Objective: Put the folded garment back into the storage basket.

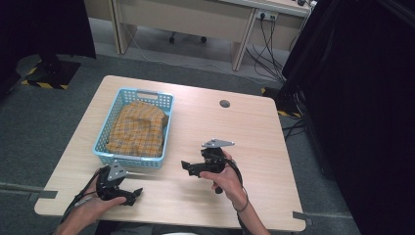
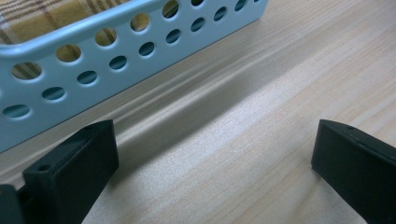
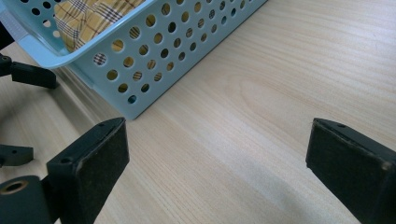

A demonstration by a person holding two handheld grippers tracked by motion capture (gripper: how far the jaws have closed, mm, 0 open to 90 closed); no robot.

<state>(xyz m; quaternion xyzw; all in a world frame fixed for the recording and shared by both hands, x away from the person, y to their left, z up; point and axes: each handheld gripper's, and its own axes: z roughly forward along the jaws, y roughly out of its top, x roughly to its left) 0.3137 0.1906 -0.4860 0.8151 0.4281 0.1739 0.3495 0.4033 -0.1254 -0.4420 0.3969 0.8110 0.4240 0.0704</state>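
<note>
Now | yellow checked cloth (image 1: pixel 137 128) lay crumpled in the light blue holey basket (image 1: pixel 165 128) on the table (image 1: pixel 230 132) | left gripper (image 1: pixel 135 194) gaped, empty | right gripper (image 1: pixel 187 167) gaped, empty

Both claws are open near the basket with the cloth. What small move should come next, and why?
Probably bring the left claw up and over the near wall of the basket toward the yellow checked cloth. Both claws stand open and empty above the table, the right claw beside the basket, and the cloth lies folded inside, untouched.
</note>
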